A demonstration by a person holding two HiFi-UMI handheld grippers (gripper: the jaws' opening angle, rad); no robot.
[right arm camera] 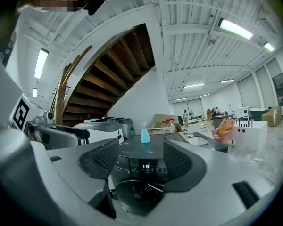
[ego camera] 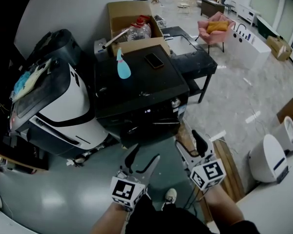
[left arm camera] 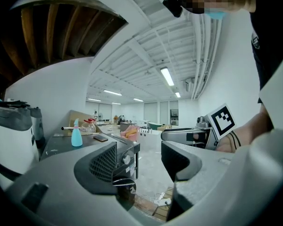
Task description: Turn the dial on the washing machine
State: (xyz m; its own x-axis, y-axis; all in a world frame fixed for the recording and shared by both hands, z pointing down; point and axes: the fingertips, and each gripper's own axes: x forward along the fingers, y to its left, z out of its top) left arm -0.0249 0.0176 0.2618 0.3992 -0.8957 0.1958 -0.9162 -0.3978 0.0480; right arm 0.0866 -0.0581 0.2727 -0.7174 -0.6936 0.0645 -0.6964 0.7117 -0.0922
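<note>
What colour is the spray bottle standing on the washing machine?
Turquoise blue spray bottle, on the black washing machine; the head view shows it best.

**Clutter around me**

Ahead I see a teal spray bottle (ego camera: 123,66) standing upright, a dark phone (ego camera: 154,60) lying flat near it. Behind them a cardboard box (ego camera: 129,11) holds a clear plastic jug (ego camera: 137,30). A pink armchair (ego camera: 215,29) sits well apart to my right.

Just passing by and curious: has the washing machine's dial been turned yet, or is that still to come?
Nothing looks done. Both the left gripper and right gripper hang open and empty, short of the washing machine. Reaching, gripping and turning the dial remain.
</note>
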